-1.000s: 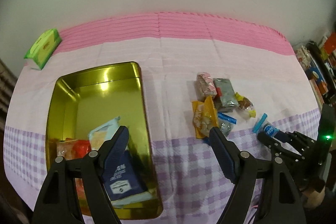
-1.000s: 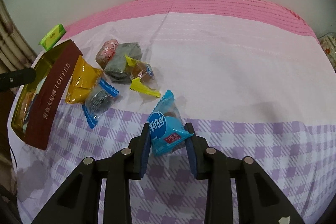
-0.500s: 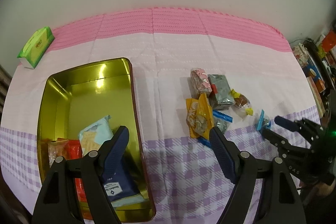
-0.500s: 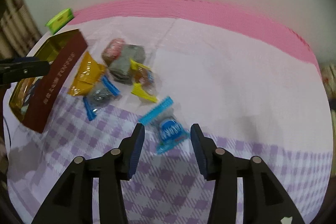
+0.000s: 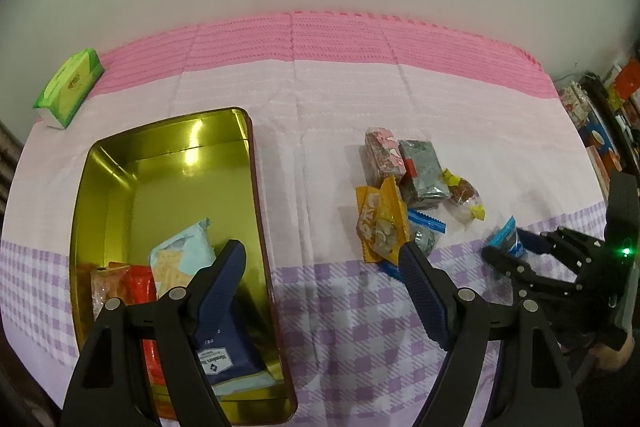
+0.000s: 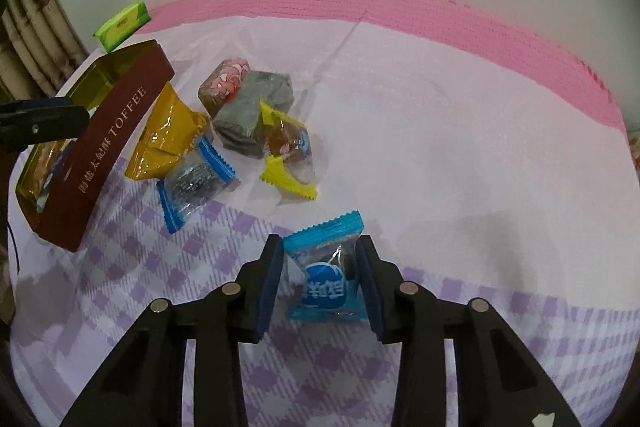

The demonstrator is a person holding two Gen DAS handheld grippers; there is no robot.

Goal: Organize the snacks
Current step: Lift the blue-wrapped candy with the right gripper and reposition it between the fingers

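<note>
Left claw (image 5: pixel 322 257) finger hides part of navy packet (image 5: pixel 224 363); shelf items (image 5: pixel 600 131) blurred.

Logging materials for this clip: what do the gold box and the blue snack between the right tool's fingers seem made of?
Gold box: likely tin-plated metal, glossy, with mirror-like glare on its inner walls. Blue snack: thin plastic film, shiny, partly see-through, with crimped zigzag ends.

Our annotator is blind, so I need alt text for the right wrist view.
The right gripper straddles a blue snack packet on a purple-checked tablecloth. Beyond it lie five more wrapped snacks, beside a brown toffee tin.
</note>
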